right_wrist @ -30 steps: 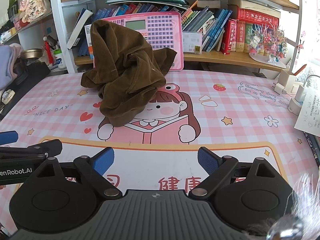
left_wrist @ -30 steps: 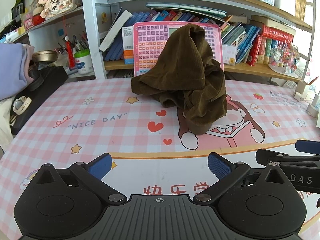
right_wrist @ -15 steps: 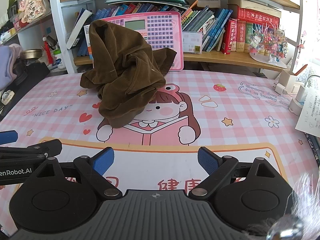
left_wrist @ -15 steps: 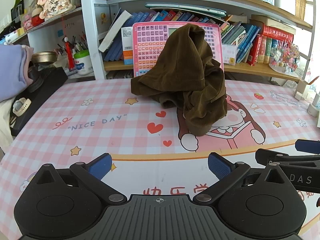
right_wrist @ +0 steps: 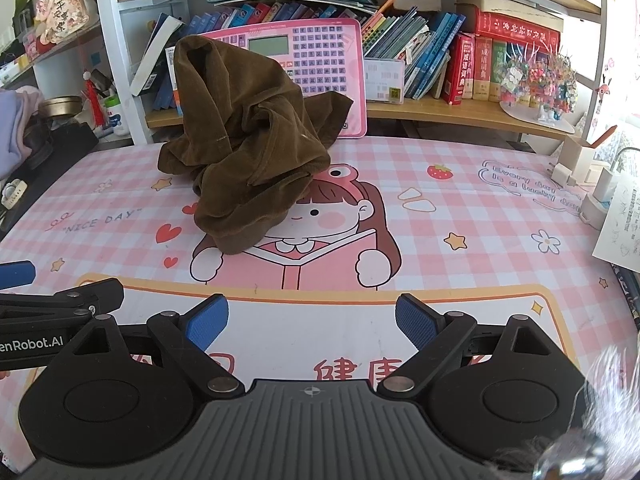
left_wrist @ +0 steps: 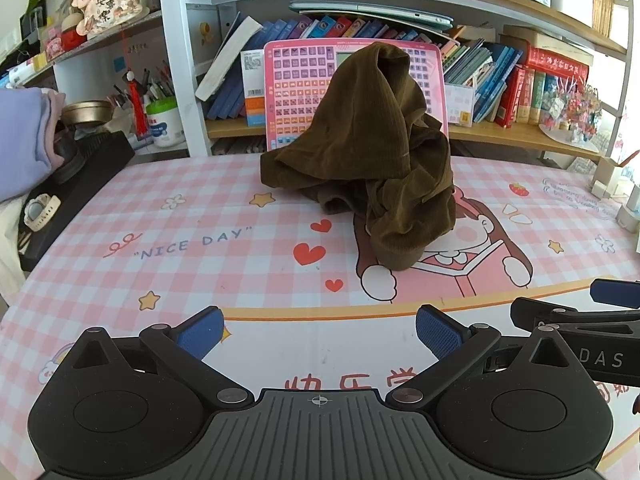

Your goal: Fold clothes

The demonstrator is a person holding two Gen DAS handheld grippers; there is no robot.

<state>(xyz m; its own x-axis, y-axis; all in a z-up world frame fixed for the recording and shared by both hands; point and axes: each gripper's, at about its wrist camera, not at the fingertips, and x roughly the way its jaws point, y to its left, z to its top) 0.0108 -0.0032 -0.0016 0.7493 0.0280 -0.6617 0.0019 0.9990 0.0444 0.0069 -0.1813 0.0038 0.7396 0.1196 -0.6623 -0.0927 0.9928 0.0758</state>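
The brown clothes (left_wrist: 372, 152) are heaped on the bench (left_wrist: 200, 240), well apart from both claws; the left claw (left_wrist: 318, 330) and right claw (right_wrist: 312, 322) are held wide open; an edge should be gripped first, then spread flat.

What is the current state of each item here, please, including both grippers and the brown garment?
Brown garment: unfolded, crumpled in a tall heap on the table mat, leaning against the pink toy keyboard.
Left gripper: open, empty, short of the garment.
Right gripper: open, empty, short of the garment.
Pink toy keyboard: upright against the shelf, partly covered.
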